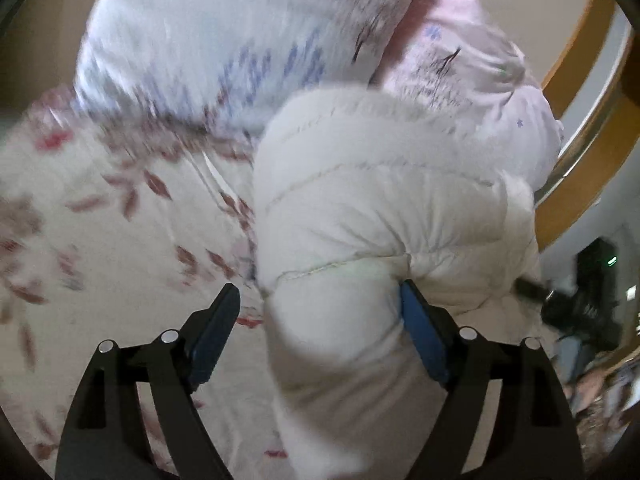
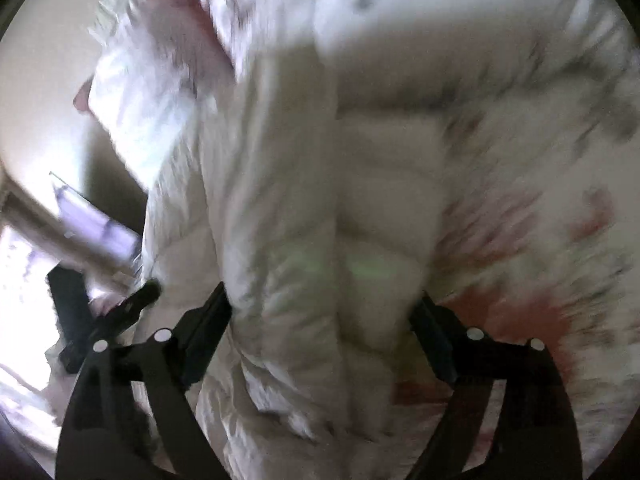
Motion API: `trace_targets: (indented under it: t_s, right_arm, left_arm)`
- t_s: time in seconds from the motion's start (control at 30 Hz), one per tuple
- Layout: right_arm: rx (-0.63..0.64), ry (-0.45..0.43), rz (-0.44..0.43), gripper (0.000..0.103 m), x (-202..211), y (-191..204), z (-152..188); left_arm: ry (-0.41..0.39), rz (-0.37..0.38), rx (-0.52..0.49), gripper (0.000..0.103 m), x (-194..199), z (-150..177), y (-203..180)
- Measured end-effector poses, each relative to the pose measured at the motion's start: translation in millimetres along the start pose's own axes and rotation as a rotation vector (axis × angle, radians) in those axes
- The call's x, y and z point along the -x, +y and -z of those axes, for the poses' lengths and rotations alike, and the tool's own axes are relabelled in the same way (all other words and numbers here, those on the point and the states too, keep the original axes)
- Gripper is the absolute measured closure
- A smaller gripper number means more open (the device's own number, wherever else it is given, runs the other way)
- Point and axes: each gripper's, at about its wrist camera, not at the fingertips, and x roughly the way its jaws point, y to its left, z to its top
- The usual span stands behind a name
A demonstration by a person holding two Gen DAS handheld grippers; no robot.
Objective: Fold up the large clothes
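A white quilted puffer jacket lies bunched on a bed. My left gripper is open, its jaws wide apart, with a puffy fold of the jacket between them; the right pad touches the fabric, the left pad stands clear. In the right wrist view the jacket fills the middle. My right gripper is open too, its jaws wide around a thick roll of the jacket. Both views are blurred by motion.
The bed sheet is white with red leaf prints. A floral pillow and a pink pillow lie behind the jacket. A wooden bed frame runs at right. Dark equipment stands on the floor beyond.
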Motion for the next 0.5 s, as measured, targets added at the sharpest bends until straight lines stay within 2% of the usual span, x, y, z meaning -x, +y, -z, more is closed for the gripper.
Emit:
trace_targets:
  t_s: [0.03,0.1,0.13,0.2,0.27,0.37,0.43,0.5]
  right_arm:
    - [-0.006,-0.076,0.022,0.017,16,0,-7]
    - [-0.017,-0.169,0.026,0.019,33,-5,-19]
    - [-0.017,-0.188,0.022,0.026,36,-2,-24]
    - [0.002,-0.174,0.011,0.040,33,-2,-27]
    - [0.045,-0.130,0.063,0.073,15,11,-26]
    - [0.046,-0.088,0.145,0.083,-9,5,-11]
    - [0.014,-0.081,0.206,0.084,-15,-7,-6]
    - [-0.036,-0.059,0.231,0.084,-22,-25,-3]
  left_arm:
    - [-0.032,-0.020,-0.030,0.021,10,2,-6]
    - [-0.079,-0.059,-0.106,0.021,27,8,-24]
    - [-0.091,-0.082,-0.147,0.021,32,11,-35]
    - [-0.097,-0.134,-0.238,0.021,33,17,-55]
    - [-0.091,-0.188,-0.314,0.021,31,25,-70]
    - [-0.056,-0.219,-0.365,0.020,19,32,-83]
    - [-0.028,-0.210,-0.355,0.020,10,33,-83]
    - [-0.021,-0.205,-0.349,0.019,5,36,-83]
